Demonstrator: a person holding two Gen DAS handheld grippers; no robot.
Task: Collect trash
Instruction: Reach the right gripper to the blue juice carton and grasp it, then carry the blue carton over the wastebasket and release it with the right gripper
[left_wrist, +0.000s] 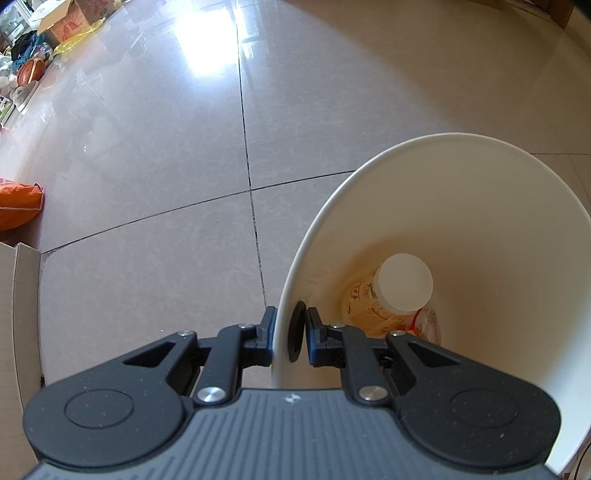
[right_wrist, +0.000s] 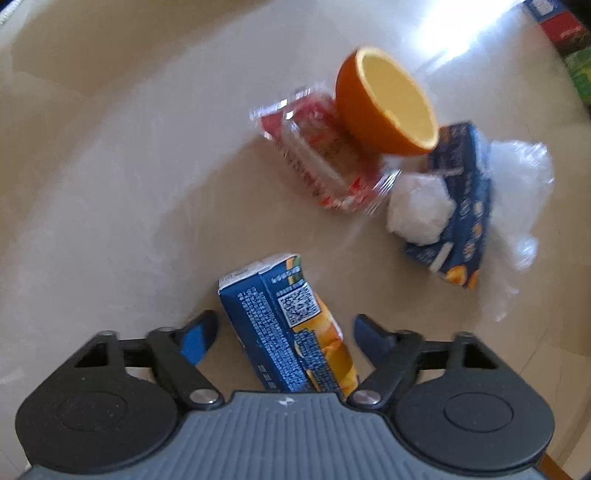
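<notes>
In the left wrist view, my left gripper is shut on the near rim of a tall white bin. One finger is outside the wall and one inside. A bottle with a white cap lies at the bin's bottom. In the right wrist view, my right gripper points down at the floor, open, with a blue juice carton between its fingers. A gap shows beside the right finger. Beyond lie a hollow orange half, a red and clear wrapper, a white crumpled wad, a second blue carton and clear plastic film.
The floor is glossy beige tile with dark grout lines. An orange bag and a cardboard edge sit at the left. Household clutter with a basketball lies far left. Coloured boxes stand at the upper right.
</notes>
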